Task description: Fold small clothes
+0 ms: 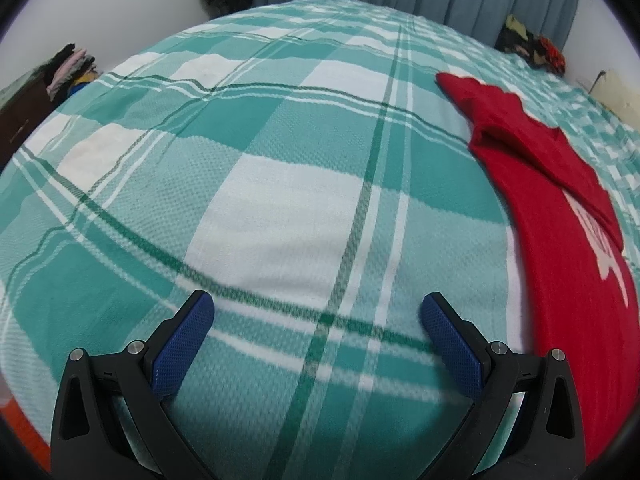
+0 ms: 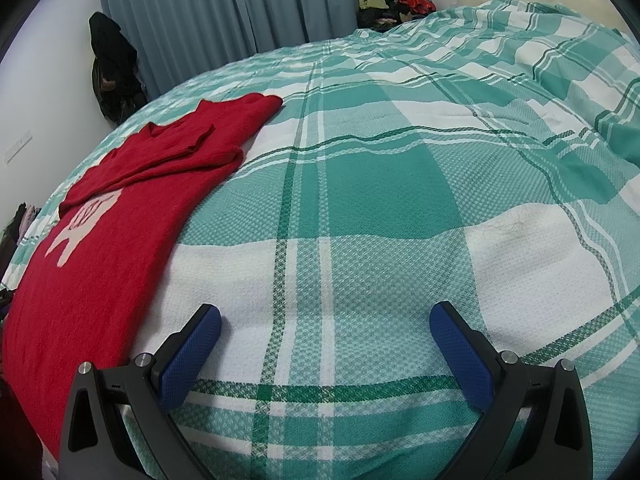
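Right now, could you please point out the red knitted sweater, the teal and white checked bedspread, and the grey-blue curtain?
Red knitted sweater (image 2: 132, 236): right wrist view, on its body.
Teal and white checked bedspread (image 1: 280, 216): left wrist view, on a white square.
Grey-blue curtain (image 2: 224, 8): right wrist view, on its pleats.

Each gripper, the left gripper (image 1: 318, 312) and the right gripper (image 2: 325, 322), has two black plastic arms with triangular cut-outs. Round silver screws sit at the joints. The fingers (image 1: 182, 344) carry blue pads with a fine knurled texture.
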{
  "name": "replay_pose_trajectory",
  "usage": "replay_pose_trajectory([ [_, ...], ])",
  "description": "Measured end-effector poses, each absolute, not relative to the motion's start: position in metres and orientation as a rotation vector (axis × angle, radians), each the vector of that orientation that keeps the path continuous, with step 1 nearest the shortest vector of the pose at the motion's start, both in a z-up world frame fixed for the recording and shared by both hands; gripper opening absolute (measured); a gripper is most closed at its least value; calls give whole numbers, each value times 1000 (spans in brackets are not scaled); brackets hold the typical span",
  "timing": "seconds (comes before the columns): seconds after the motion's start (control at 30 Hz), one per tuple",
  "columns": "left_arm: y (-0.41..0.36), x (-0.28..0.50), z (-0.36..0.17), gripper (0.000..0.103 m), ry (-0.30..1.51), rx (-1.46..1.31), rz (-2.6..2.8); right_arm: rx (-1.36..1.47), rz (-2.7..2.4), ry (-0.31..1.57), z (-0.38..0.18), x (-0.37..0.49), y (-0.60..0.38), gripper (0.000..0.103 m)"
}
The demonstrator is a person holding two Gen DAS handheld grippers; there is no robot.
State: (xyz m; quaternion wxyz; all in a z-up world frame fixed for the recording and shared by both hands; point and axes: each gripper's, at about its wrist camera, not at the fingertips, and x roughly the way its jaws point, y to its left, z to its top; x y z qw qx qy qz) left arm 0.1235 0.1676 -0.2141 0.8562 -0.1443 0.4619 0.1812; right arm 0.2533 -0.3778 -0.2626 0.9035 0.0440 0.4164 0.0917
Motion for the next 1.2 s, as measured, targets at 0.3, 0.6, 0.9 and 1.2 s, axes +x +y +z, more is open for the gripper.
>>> replay_pose_trajectory([
  [0.3, 140, 65, -175, 98, 959, -611, 31, 374, 329, 1024, -210, 218, -406, 81],
  [0.6, 102, 77, -189, 86, 1088, -546, -95, 548, 606, 1282, -244, 183, -346, 64],
  [0.9, 88, 69, -201, 4, 1207, -649, -186, 613, 686, 1245, -245, 180, -343, 6],
  [1.2, 119, 125, -152, 3, 1042, -904, -287, 869, 721, 1008, -200, 228, -356, 6],
])
